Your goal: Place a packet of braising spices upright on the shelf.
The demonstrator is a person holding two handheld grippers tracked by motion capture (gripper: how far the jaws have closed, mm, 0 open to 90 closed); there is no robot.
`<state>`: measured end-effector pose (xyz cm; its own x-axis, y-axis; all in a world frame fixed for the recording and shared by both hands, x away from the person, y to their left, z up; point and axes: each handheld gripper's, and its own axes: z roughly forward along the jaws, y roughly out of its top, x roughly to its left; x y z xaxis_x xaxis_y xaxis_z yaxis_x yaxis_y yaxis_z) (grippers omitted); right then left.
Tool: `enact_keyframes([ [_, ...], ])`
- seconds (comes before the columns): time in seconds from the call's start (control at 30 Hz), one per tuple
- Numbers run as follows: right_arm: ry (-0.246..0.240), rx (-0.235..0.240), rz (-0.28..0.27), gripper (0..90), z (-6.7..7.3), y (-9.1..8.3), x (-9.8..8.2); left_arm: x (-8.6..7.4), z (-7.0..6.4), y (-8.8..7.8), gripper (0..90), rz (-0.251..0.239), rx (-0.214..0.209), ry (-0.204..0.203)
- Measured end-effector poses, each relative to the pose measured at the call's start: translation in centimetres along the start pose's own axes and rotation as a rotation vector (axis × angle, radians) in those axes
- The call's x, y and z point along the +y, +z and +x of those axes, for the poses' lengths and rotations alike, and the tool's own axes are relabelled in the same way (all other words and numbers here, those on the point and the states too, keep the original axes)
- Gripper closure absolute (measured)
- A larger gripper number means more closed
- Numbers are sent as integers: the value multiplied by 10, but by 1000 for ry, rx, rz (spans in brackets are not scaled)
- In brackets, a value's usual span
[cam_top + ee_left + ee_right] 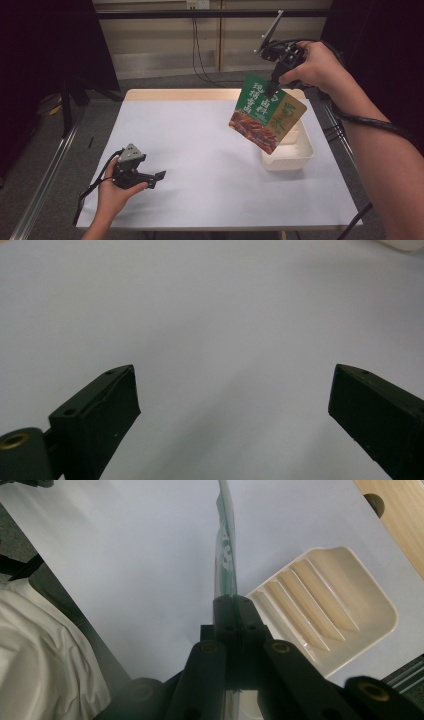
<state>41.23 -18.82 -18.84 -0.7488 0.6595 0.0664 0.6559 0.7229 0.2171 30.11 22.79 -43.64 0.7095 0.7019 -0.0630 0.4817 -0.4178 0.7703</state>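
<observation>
Above the desk's far right side, the right gripper is clamped shut on the top edge of a green snack pouch, which hangs tilted over a ribbed white tray. With so narrow a pinch on thin film, the pouch could slip or swing and miss the tray. Near the front left, the left gripper rests wide open and empty on the white desk.

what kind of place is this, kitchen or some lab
Likely a lab or recording setup, not a kitchen: a table covered in plain white, black curtains on both sides, and a person holding a cabled gripper that grips a snack pouch.
</observation>
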Motion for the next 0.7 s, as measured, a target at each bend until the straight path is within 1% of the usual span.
enact_keyframes([
  [0.03,-6,-12,9,900,-1,0,0,0,0,0,57,0,4,0],
  [0.07,-13,-6,0,900,0,0,-1,0,0,0,57,1,4,2],
  [0.1,-12,-18,-4,900,-1,0,-2,0,0,0,57,2,3,2],
  [0.13,-22,-14,1,900,-1,0,-2,0,-1,0,57,-4,6,-4],
  [0.17,-19,-8,7,900,-1,-1,-3,0,-1,0,57,-2,13,-3],
  [0.2,-16,-21,7,900,-2,-2,-4,0,0,0,57,5,5,6],
  [0.23,-24,-18,7,900,-3,-2,-5,0,0,0,57,6,6,7],
  [0.27,-22,-24,2,900,-3,-2,-6,0,-1,0,57,8,14,8],
  [0.3,-28,-27,8,900,-4,-3,-7,0,-1,0,57,7,13,8],
  [0.33,-30,-20,1,900,-5,-3,-9,0,-1,0,57,5,3,7],
  [0.43,-23,-19,7,900,-8,-6,-13,0,-1,0,57,6,4,9],
  [0.47,-16,-27,-2,900,-9,-6,-14,0,-1,0,57,3,4,9],
  [0.5,-17,-28,5,900,-10,-7,-16,0,0,0,57,6,6,19],
  [0.53,-15,-27,-1,900,-11,-7,-17,0,-1,0,57,6,4,14],
  [0.57,-7,-32,2,900,-12,-8,-19,0,0,0,57,3,6,19],
  [0.6,-17,-31,7,900,-13,-9,-20,0,-1,0,57,2,6,15],
  [0.63,-6,-31,0,900,-13,-9,-22,0,-1,0,57,5,1,13],
  [0.7,4,-32,8,900,-15,-9,-24,0,-2,1,56,-3,3,0],
])
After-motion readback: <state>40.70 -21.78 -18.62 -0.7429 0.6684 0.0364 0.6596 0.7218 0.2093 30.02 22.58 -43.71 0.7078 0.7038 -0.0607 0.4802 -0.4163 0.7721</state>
